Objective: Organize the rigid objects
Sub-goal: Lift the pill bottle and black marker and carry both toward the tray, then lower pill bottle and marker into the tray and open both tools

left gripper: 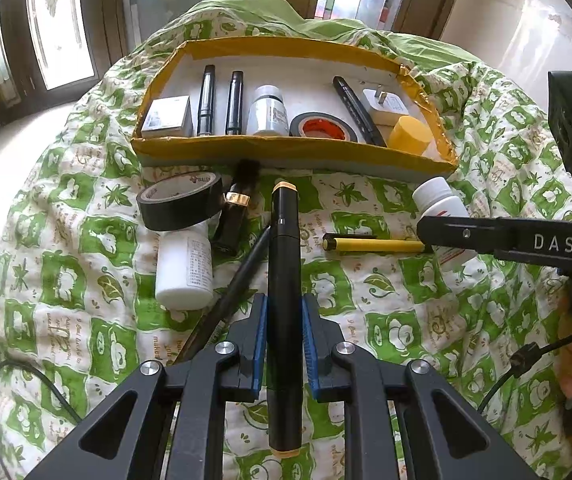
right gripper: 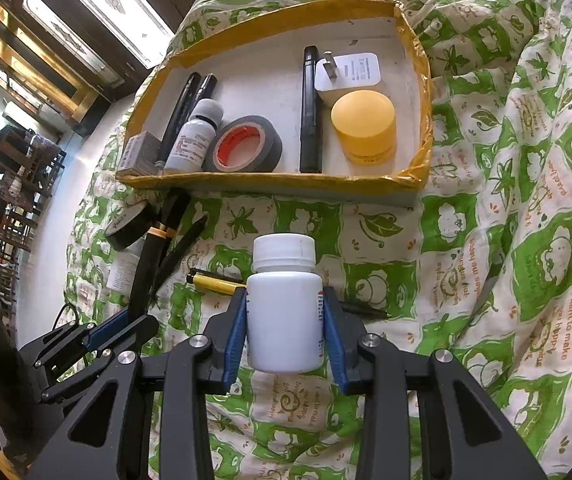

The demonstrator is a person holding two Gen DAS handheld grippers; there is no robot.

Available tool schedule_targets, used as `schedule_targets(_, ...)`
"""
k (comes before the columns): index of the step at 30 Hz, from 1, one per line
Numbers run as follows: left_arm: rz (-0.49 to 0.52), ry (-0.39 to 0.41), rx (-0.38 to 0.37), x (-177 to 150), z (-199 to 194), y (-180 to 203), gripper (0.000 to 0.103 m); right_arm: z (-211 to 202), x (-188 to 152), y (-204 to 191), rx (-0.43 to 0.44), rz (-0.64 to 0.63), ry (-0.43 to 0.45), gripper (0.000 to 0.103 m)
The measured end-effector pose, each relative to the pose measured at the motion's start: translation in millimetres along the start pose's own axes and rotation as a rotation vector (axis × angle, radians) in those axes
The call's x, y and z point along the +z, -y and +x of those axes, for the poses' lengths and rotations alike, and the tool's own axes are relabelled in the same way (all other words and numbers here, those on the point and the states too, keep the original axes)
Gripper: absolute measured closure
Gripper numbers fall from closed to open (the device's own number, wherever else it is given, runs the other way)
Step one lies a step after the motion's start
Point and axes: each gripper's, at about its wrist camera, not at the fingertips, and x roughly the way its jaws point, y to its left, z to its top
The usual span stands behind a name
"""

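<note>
A home: patterned bed quilt [left gripper: 366,300], wooden-framed windows [left gripper: 57,28].

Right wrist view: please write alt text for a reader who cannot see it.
The right gripper grips a white capped bottle above a green leaf-print quilt. Behind it, a yellow-edged box holds tape, markers, a charger and a yellow jar.

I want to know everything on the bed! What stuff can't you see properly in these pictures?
- Black pencil, left wrist view: its lower end is hidden behind the left claw.
- Yellow pen, right wrist view: the white bottle in the right claw covers its right end.
- Bottle labels, both views: print too small to read.
- Black brush, left wrist view: the black tape roll hides its side.
</note>
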Motion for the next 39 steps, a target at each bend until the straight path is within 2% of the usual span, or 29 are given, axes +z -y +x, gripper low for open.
schedule_targets(10,0.008,0.016,-0.004,8,-8,3,0.087,-30,9,22,0.023,0.067,0.086,0.068)
schedule_targets(17,-0.003,0.031,-0.033,19,-13,5,0.087,-53,20,35,-0.078,0.065,0.184,0.068)
schedule_targets(29,-0.011,0.071,-0.077,62,-20,13,0.087,-60,24,41,-0.037,0.091,0.194,0.068)
schedule_targets(39,-0.013,0.060,-0.098,98,-3,21,0.087,-61,44,41,-0.016,0.080,0.188,0.068)
